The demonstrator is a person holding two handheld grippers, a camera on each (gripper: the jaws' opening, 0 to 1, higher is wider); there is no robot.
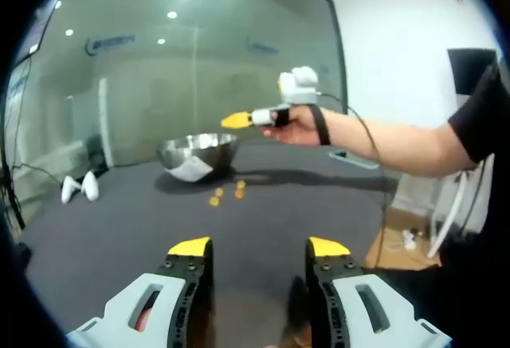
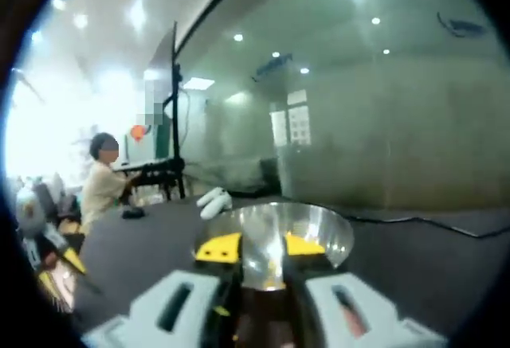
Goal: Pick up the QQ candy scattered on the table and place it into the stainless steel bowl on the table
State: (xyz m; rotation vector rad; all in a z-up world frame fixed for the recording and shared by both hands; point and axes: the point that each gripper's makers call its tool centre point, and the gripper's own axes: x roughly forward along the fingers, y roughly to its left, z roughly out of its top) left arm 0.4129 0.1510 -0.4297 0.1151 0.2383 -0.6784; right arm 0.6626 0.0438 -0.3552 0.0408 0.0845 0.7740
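A few yellow candies [image 1: 227,193] lie on the dark bench [image 1: 119,236], just in front of the steel bowl [image 1: 198,155]. The right tool [image 2: 260,246] hangs over the bowl, jaws a little apart; whether it holds candy I cannot tell. The left tool [image 1: 258,246] is wide open, empty, well back.

The stainless steel bowl [image 1: 198,155] is set on the table [image 1: 111,236], as seen in the left gripper view. The QQ candy pieces [image 1: 227,193] are scattered just before the bowl. Two controllers [image 1: 80,188] are laid well left of the bowl.
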